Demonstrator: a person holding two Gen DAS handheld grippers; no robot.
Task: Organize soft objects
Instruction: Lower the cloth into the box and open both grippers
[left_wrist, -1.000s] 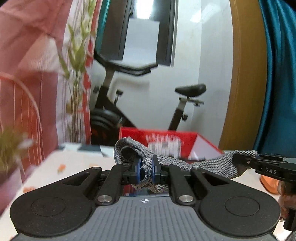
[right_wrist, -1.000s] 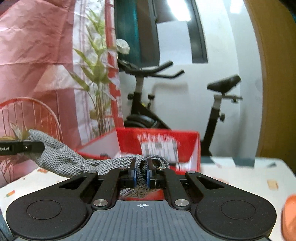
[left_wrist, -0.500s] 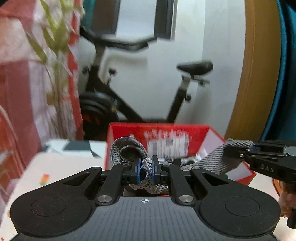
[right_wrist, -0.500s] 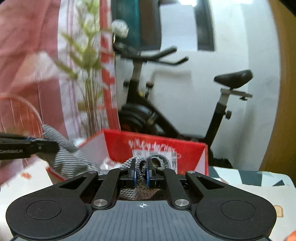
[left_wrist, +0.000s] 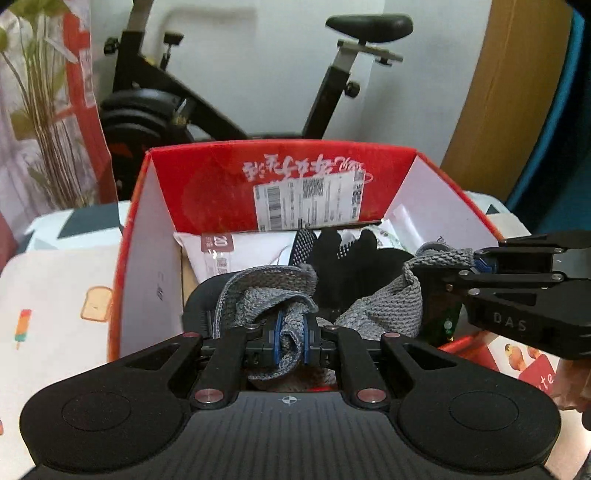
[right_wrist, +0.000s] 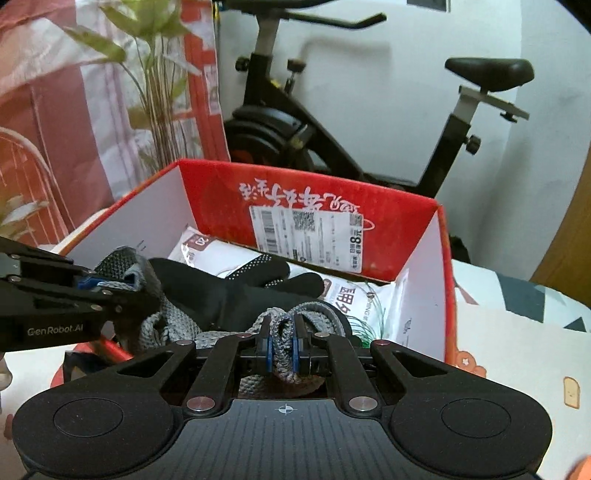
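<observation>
A grey knitted cloth (left_wrist: 384, 310) hangs stretched between both grippers over the near edge of an open red cardboard box (left_wrist: 221, 184). My left gripper (left_wrist: 290, 338) is shut on one bunched end of it. My right gripper (right_wrist: 282, 345) is shut on the other end of the grey cloth (right_wrist: 173, 321). In the left wrist view the right gripper (left_wrist: 480, 264) comes in from the right; in the right wrist view the left gripper (right_wrist: 88, 284) comes in from the left. Inside the box lie black dotted gloves (right_wrist: 236, 291) and white packets (left_wrist: 251, 251).
The red box (right_wrist: 406, 218) stands on a white cloth with small printed pictures (left_wrist: 55, 302). Behind it are an exercise bike (right_wrist: 295, 122), a potted plant (right_wrist: 155, 74) and a pink curtain. An orange thing shows at the lower right corner (right_wrist: 580, 469).
Both grippers have carried the grey cloth forward and tipped downward: the red box, far off a second ago, now fills the middle with its inside in view. The cloth has sunk over it.
</observation>
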